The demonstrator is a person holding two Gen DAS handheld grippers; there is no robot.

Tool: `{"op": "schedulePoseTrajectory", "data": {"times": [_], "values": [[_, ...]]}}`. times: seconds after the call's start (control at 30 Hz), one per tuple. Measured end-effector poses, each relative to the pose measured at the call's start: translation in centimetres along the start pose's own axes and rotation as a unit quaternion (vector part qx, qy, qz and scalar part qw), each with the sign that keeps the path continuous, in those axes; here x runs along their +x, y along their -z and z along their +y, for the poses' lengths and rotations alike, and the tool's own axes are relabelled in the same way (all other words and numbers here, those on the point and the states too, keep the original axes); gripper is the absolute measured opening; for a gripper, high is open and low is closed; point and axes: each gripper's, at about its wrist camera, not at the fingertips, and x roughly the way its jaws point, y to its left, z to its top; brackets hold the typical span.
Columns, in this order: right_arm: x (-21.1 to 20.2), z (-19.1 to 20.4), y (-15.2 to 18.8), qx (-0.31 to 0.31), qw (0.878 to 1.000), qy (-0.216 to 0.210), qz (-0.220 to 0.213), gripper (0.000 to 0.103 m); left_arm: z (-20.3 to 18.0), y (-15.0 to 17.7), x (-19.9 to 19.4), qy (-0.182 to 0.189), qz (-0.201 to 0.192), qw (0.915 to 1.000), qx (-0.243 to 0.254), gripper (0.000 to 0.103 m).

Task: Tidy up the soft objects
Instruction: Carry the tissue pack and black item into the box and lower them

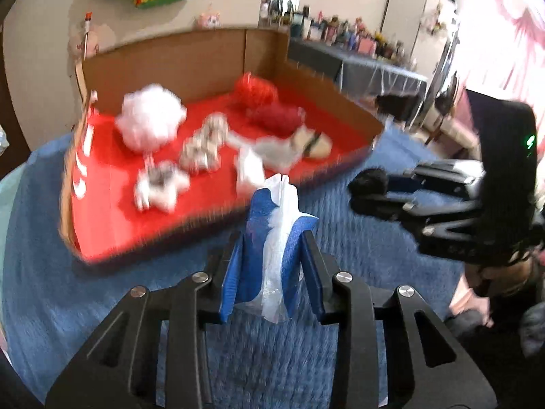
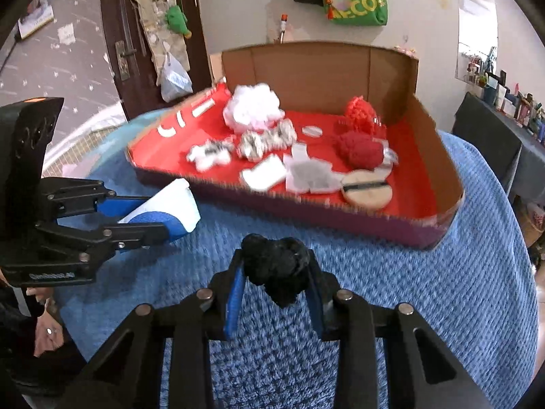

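My left gripper [image 1: 284,208] is shut on a thin white soft piece [image 1: 276,266], which is pinched between its blue pads above the blue cloth. The same white piece [image 2: 180,201] shows in the right wrist view, at the left. My right gripper [image 2: 274,256] is shut on a black fluffy ball [image 2: 279,276]; the left wrist view has that ball [image 1: 369,182] at the right. Ahead lies a red-lined cardboard box [image 2: 419,187] holding a white puff [image 2: 253,107], two red puffs [image 2: 357,148], grey-white fluffy pieces [image 2: 262,141], flat white pads and a round beige pad [image 2: 366,194].
A blue knitted cloth [image 2: 408,289] covers the table and falls away at the right edge. The box has tall cardboard walls [image 1: 177,58] at the back and right. A green bag [image 2: 361,0] hangs on the wall, a dark door [image 2: 112,34] stands left, and a cluttered dark table [image 1: 357,61] is far right.
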Motion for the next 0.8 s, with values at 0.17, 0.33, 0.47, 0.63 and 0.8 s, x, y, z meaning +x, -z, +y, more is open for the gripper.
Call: {"op": "schedulePoseTrajectory", "data": {"times": [0.17, 0.33, 0.47, 0.63, 0.8], "values": [[-0.5, -1.3, -4.4, 0.004, 1.000, -0.019, -0.023, 0.035, 1.6, -6.9, 0.6, 0.007, -0.009, 0.9999, 0.004, 0.032], [2.0, -3.3, -10.5, 0.005, 0.999, -0.040, -0.010, 0.035, 4.0, -13.3, 4.8, -0.010, 0.022, 0.9997, 0.006, 0.032], [5.6, -4.8, -14.1, 0.000, 0.999, -0.035, 0.019, 0.035, 6.5, -17.0, 9.5, -0.004, 0.064, 0.9979, -0.009, 0.032], [9.9, -6.0, -16.2, -0.009, 0.997, -0.032, 0.063, 0.035, 8.3, -18.9, 14.5, -0.022, 0.109, 0.9938, -0.005, 0.032], [13.3, -6.9, -17.1, -0.012, 0.995, -0.027, 0.096, 0.035, 9.3, -19.7, 17.8, -0.035, 0.137, 0.9900, -0.006, 0.032]]}}
